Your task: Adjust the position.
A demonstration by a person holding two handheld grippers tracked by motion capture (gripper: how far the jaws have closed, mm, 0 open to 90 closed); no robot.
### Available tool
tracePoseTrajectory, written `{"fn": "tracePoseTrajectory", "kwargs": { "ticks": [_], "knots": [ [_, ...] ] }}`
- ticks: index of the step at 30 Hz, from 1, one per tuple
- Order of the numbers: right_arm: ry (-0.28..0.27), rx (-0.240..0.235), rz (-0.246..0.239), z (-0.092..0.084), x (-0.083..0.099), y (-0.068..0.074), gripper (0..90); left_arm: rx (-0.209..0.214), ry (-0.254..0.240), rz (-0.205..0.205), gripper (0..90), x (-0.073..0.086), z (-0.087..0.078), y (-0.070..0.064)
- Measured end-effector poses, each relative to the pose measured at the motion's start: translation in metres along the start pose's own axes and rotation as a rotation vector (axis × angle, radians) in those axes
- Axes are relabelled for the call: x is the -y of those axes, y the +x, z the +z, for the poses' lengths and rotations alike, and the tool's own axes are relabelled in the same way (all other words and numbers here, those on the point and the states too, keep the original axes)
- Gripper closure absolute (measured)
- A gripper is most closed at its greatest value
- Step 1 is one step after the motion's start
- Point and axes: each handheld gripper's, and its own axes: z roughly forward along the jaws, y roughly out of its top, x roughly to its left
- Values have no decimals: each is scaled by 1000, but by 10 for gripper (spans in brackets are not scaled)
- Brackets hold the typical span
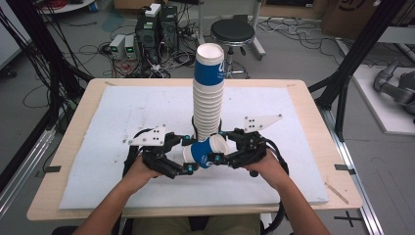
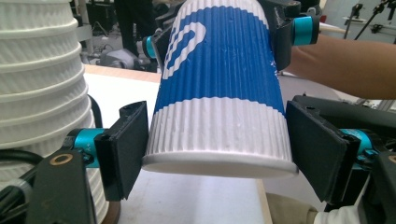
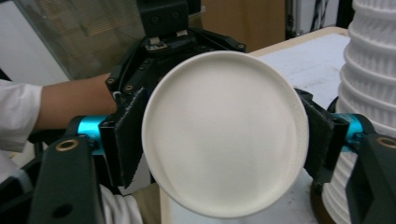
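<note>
A: The blue-and-white cup [image 1: 207, 151] is held on its side just in front of the cup stack [image 1: 209, 93], clamped by the left tongs [image 1: 187, 154] and right tongs [image 1: 219, 146].

B: If squeezed unevenly, it could be crushed or dropped onto the counter [image 1: 98, 147]. A white logo is seen; no wording can be read.

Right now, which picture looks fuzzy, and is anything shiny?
High view: soft and slightly grainy, even light, no glare on the tall stack of ribbed paper cups. Left gripper view: the blue-and-white ribbed paper cup is sharp, background blurred. Right gripper view: its rim is slightly soft.
</note>
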Motion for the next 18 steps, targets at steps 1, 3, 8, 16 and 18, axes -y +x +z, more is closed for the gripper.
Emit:
{"fn": "tracePoseTrajectory", "kwargs": {
  "ticks": [1, 3, 8, 16, 18],
  "knots": [
    [3, 14, -3, 0, -1, 1, 219, -3, 4, 0, 240, -1, -1, 0],
    [11, 38, -8, -2, -4, 1, 195, -9, 10, 3, 240, -2, -4, 0],
    [51, 86, -92, -10, -19, 6, 195, -30, 52, 1, 240, -7, -10, 0],
    [208, 137, -213, -13, -42, 12, 195, -57, 141, 2, 239, -11, -11, -1],
    [270, 151, -256, -10, -46, 13, 195, -60, 172, 1, 239, -13, -11, -1]
  ]
}}
